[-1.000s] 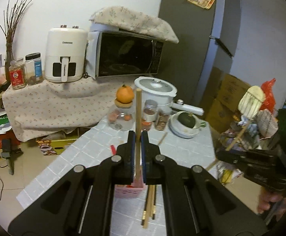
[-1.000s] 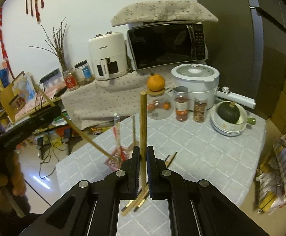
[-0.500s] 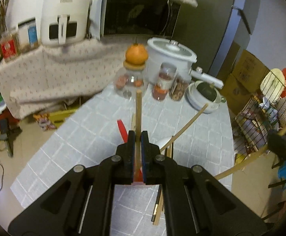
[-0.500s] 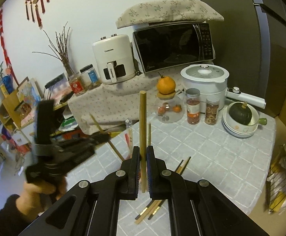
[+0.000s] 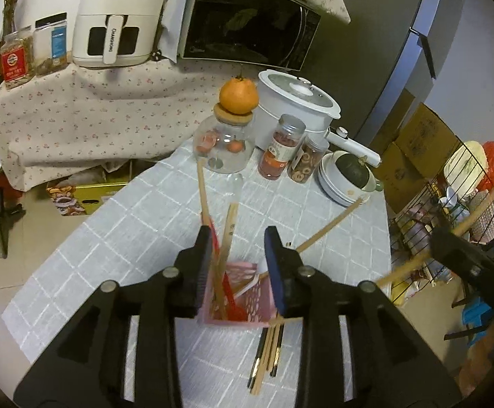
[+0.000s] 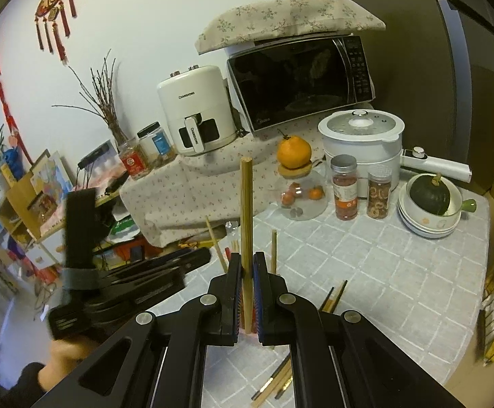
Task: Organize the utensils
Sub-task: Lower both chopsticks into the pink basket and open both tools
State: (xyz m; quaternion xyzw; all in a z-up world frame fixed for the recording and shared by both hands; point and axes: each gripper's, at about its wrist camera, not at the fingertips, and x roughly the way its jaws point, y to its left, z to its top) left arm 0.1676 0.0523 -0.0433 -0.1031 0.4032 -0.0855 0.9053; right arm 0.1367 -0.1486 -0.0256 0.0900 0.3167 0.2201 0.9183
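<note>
In the left wrist view my left gripper (image 5: pixel 238 258) hangs just above the pink utensil holder (image 5: pixel 247 309), its jaws opening. A wooden chopstick (image 5: pixel 229 231) leans in the holder between the pads, touched by neither. Another chopstick (image 5: pixel 201 190) and a red utensil (image 5: pixel 225 285) stand beside it. Loose chopsticks (image 5: pixel 267 350) lie on the table in front of the holder. My right gripper (image 6: pixel 246 272) is shut on an upright wooden chopstick (image 6: pixel 246 217), which reaches in from the right (image 5: pixel 328 224) in the left wrist view. The left gripper (image 6: pixel 138 285) shows at the left of the right wrist view.
At the table's far end stand a glass jar topped with an orange (image 5: pixel 225 146), two spice jars (image 5: pixel 279 156), a white pot (image 5: pixel 294 108) and stacked bowls holding a squash (image 5: pixel 347 176). A wire rack (image 5: pixel 451 210) stands off the right edge.
My left gripper sank over the pink holder and its jaws parted, letting go of the chopstick, which now leans in the holder. My right gripper shifted sideways, still shut on its chopstick.
</note>
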